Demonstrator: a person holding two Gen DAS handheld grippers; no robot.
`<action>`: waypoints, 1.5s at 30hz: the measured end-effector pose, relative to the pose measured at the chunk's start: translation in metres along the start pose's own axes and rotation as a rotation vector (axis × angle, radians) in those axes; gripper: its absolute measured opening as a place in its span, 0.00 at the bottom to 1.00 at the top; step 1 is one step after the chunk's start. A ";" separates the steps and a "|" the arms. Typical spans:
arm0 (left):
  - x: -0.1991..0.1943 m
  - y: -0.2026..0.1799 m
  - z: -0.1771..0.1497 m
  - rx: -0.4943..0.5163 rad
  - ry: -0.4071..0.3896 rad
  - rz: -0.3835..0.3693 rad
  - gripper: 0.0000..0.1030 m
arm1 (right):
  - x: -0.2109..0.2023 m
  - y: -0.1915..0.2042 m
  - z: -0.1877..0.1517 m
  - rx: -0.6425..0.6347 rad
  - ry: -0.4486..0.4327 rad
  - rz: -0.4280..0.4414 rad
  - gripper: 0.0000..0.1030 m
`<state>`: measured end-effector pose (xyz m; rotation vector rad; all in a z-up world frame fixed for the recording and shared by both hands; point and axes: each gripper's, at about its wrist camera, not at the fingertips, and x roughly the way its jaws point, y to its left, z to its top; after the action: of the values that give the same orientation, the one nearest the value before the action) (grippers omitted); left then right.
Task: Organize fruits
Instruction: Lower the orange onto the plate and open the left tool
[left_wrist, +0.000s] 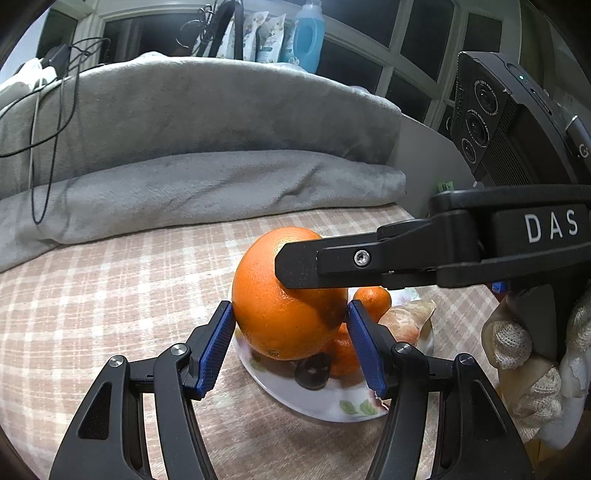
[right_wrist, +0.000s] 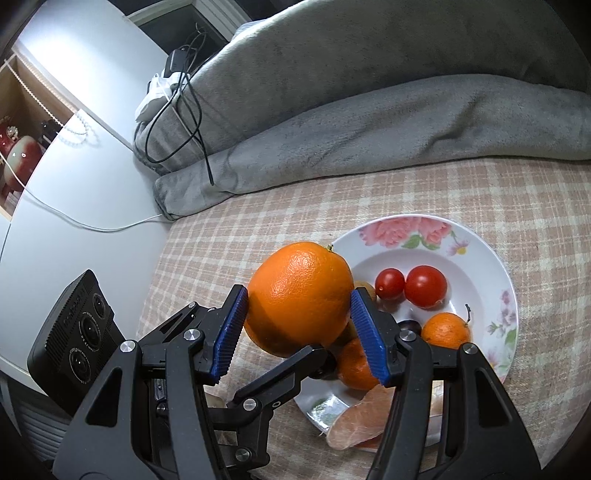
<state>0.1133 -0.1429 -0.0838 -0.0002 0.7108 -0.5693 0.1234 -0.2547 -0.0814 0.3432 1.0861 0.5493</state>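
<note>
Orange (right_wrist: 300, 297) is clamped by both grippers at once above the near rim of the floral plate (right_wrist: 491, 254): the right gripper (right_wrist: 297, 334) is closed on its sides, the left gripper (left_wrist: 290, 345) likewise, crossing at an angle. Tomatoes (right_wrist: 424, 286) and a mandarin (right_wrist: 445, 330) are crowded beside it; bare checked cloth (right_wrist: 229, 236) is seen leftward.

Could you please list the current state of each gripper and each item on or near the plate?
left gripper: jaws closed against the big orange's sides.
right gripper: jaws clamped on the same orange.
big orange: whole, held by both grippers at the plate's edge.
plate: upright on the checked cloth, holding fruit.
tomatoes: two, whole, side by side in the plate.
small tangerines: unpeeled, in the plate.
peeled segment: lying on the plate's near rim.
</note>
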 end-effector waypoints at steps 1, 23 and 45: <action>0.001 0.000 0.000 0.001 0.003 -0.001 0.60 | 0.000 -0.001 0.000 0.003 0.002 0.000 0.59; 0.010 -0.006 0.001 0.022 0.025 0.001 0.60 | -0.001 -0.007 -0.002 0.014 -0.001 -0.004 0.59; 0.001 0.001 -0.007 -0.001 0.041 -0.003 0.65 | -0.030 -0.021 -0.006 -0.005 -0.105 -0.084 0.70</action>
<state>0.1096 -0.1411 -0.0898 0.0093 0.7508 -0.5736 0.1125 -0.2893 -0.0732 0.3169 0.9932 0.4541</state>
